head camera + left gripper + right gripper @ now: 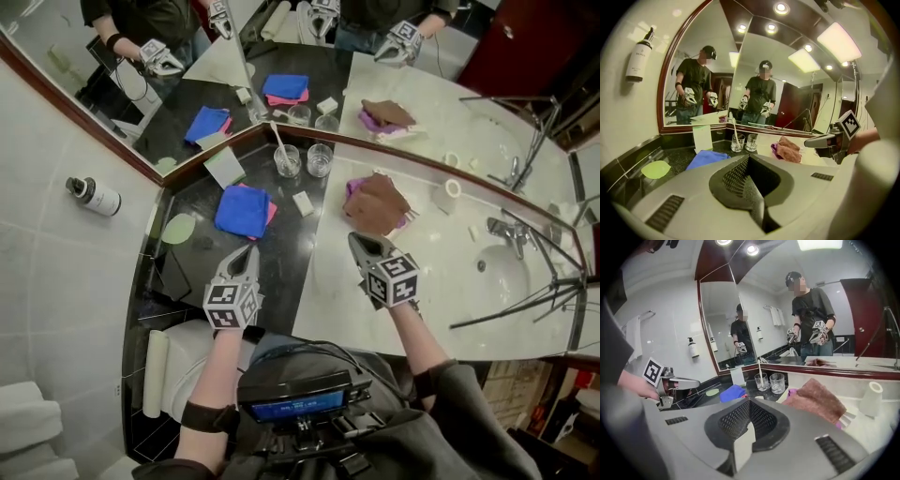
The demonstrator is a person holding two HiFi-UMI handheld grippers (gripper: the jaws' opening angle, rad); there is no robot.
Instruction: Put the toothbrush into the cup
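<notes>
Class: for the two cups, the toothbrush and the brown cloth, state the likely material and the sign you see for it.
Left cup and right cup: probably clear glass; see-through walls, bright glints. Toothbrush: likely plastic; smooth, plain white. Brown cloth: soft fabric, perhaps terry; matte, crumpled folds.

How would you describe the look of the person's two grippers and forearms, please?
Both the left gripper and right gripper are light grey, tapering to pointed fingers, with black mesh-textured inner pads. Each carries a white cube printed with black square markers. The forearms are bare, each with a black band.
</notes>
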